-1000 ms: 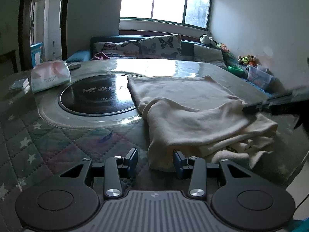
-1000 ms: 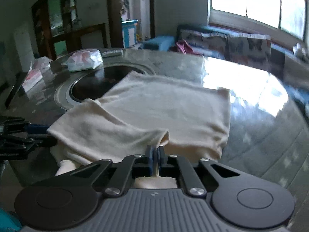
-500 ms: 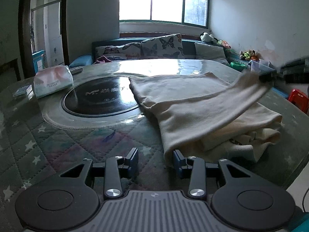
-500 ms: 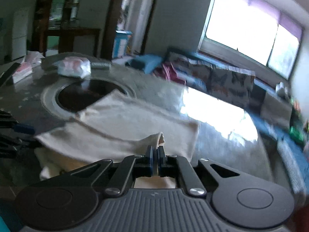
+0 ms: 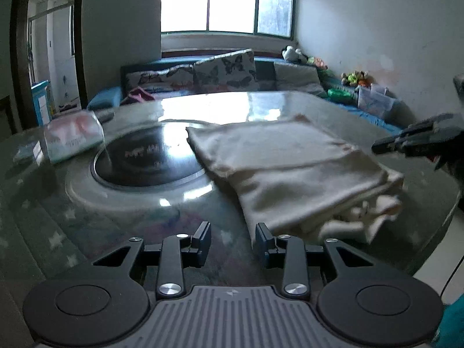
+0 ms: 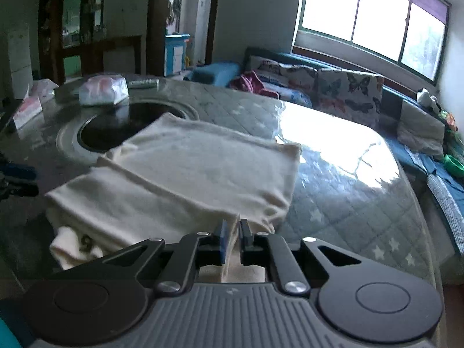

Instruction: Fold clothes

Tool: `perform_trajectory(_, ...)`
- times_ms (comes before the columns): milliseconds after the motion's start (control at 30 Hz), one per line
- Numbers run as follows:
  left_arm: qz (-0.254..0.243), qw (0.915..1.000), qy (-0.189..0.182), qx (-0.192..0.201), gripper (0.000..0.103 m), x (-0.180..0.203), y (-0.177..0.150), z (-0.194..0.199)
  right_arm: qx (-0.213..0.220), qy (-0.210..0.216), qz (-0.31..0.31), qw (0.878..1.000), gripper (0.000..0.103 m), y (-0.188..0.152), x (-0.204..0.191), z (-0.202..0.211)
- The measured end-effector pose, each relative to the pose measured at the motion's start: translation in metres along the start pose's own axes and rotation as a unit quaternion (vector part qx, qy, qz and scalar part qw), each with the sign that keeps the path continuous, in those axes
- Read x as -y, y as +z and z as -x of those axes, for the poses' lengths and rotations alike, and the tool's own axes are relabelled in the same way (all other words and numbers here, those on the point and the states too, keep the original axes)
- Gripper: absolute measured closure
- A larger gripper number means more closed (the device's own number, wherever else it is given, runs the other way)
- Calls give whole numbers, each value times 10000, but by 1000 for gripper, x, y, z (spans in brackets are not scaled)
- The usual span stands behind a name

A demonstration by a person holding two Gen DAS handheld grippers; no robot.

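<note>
— Bright out: the window (image 5: 226, 0) throws glare across the tabletop's (image 6: 342, 156) far edge.
— And beneath it, butterfly cushions (image 5: 223, 69) along a blue sofa (image 6: 290, 58); pale wall (image 5: 362, 23) right, dark doorway (image 6: 156, 20) left.

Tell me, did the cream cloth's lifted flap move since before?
Yes. The cream folded cloth's flap, lifted before, dropped flat onto the pile, beside the fixed round black plate.

The left wrist view looks low over the table (image 5: 87, 211), facing the window (image 5: 226, 0); the cream garment (image 5: 290, 168) lies ahead and to its right. The right wrist view looks from the opposite side, close over the same garment (image 6: 188, 174). Both share the black disc (image 5: 148, 156).
</note>
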State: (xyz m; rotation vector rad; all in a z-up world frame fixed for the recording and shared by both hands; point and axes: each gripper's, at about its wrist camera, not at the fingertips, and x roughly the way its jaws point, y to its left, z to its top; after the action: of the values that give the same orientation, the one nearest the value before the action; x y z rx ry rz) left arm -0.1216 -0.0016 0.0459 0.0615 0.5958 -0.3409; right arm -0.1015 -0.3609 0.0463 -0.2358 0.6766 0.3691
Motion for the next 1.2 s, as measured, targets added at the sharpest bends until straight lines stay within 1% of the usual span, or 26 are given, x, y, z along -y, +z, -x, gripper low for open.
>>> perform_trajectory(100,62,9998,-122,148,66,2,14,-9,-19,51,-9,10000,96,0,0,-9)
perform_trajectory(233,68,9993,-309,219,66,12,29,-34,-44,119,-22,9999,96,0,1,-20)
perform_trajectory(333,45,9987,-473,179,66,18,37,-57,-63,170,-31,9998,96,0,2,-29)
perform_trajectory(433,50,9990,-454,-10,66,19,40,-83,-82,221,-41,9997,96,1,2,-38)
perform_trajectory(500,53,9989,-447,-115,66,17,39,-94,-90,245,-38,9997,96,-1,5,-35)
perform_trajectory(567,32,9988,-460,-148,66,15,37,-100,-88,214,9,9997,92,-2,6,-30)
perform_trajectory(600,24,9988,-469,-146,66,14,37,-100,-75,203,19,9998,90,-2,6,-27)
perform_trajectory(667,8,9988,-477,-137,66,14,37,-98,-38,228,11,9997,90,-1,6,-22)
perform_trajectory(767,-71,9986,-511,-111,67,16,35,-90,-7,442,-60,9990,89,-2,5,-15)
perform_trajectory(867,-203,9980,-593,-112,67,22,31,-79,-45,627,-6,9980,86,-8,-1,-12)
perform_trajectory(967,-389,9968,-678,-141,66,29,24,-69,-141,653,108,9977,85,-18,-7,-11)
perform_trajectory(1067,-510,9962,-675,-203,66,33,16,-61,-125,642,89,9978,82,-22,-9,-5)
perform_trajectory(1200,-747,9944,-724,-177,66,39,7,-44,-103,638,86,9979,79,-27,-11,2)
